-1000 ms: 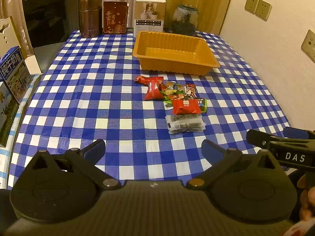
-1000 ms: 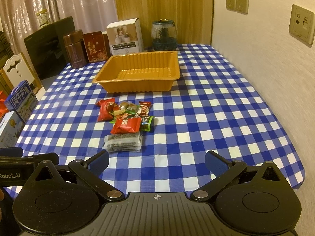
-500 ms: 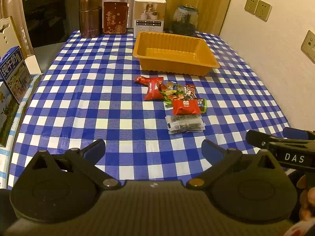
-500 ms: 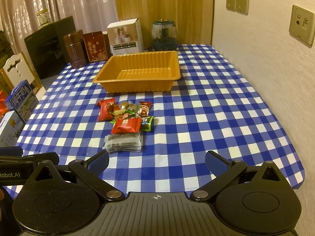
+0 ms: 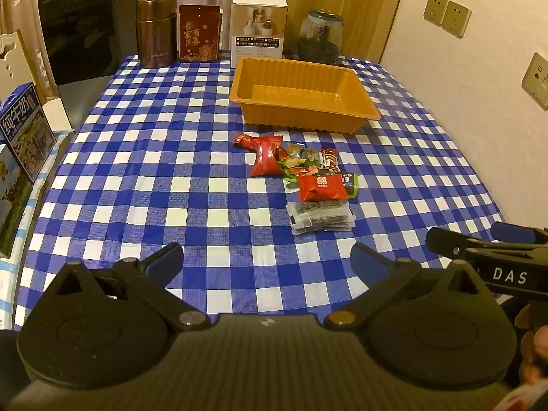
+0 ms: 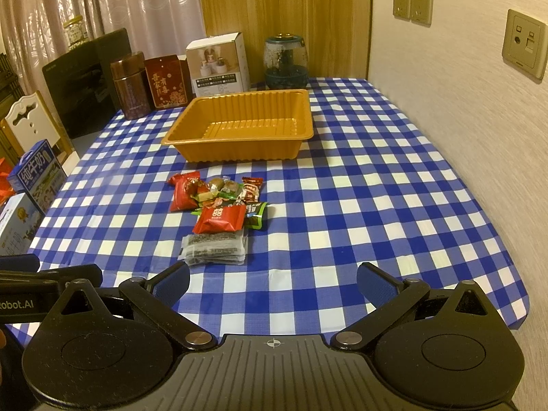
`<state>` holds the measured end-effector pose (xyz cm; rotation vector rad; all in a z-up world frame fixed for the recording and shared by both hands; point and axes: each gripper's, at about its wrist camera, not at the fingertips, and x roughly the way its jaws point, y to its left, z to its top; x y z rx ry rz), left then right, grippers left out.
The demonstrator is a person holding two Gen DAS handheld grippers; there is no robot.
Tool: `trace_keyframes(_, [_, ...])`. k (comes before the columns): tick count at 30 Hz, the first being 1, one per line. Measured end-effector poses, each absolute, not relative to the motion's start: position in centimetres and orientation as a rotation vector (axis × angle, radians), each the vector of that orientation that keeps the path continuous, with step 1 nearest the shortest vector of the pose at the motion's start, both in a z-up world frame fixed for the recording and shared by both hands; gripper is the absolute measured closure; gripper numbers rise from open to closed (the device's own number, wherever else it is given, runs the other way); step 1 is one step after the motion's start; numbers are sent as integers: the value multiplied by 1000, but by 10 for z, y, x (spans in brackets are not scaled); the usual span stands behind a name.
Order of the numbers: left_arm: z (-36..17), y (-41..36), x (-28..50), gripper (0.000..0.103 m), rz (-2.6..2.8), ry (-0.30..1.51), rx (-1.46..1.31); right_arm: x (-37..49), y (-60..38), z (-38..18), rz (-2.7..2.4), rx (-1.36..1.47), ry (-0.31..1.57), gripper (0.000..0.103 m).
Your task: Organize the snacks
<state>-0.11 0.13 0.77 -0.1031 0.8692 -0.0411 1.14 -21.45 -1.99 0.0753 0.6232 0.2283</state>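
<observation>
Nothing moved since a second ago, my left gripper [image 5: 266, 260] and right gripper [image 6: 273, 282] spread wide, holding nothing, small heap of wrapped snacks [image 5: 301, 179] before ribbed orange plastic tray [image 5: 303, 94], blue-checked tablecloth [image 5: 154, 171].

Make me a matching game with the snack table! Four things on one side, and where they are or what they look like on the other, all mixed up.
Things:
1. orange tray
2. clear packet stack
3. brown canister
4. milk carton

Clues:
A. nearest to the grippers
B. empty, beyond the snack pile
C. blue, off the table's left side
D. at the table's far end, beside a red box

Pairs: 1-B, 2-A, 3-D, 4-C
</observation>
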Motion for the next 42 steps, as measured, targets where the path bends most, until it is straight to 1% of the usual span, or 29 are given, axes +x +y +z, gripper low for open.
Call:
trace_keyframes(22, [6,0,-1,0,-52,875,-123,14,-218,-26,224,83,626,0])
trace_keyframes(33, [-29,18,19,0,-56,916,-158,34,-213,-47,252,108,621,0])
trace_keyframes(42, [-53,32,41,0,-86,909,-126,57,-196,-71,346,61,622,0])
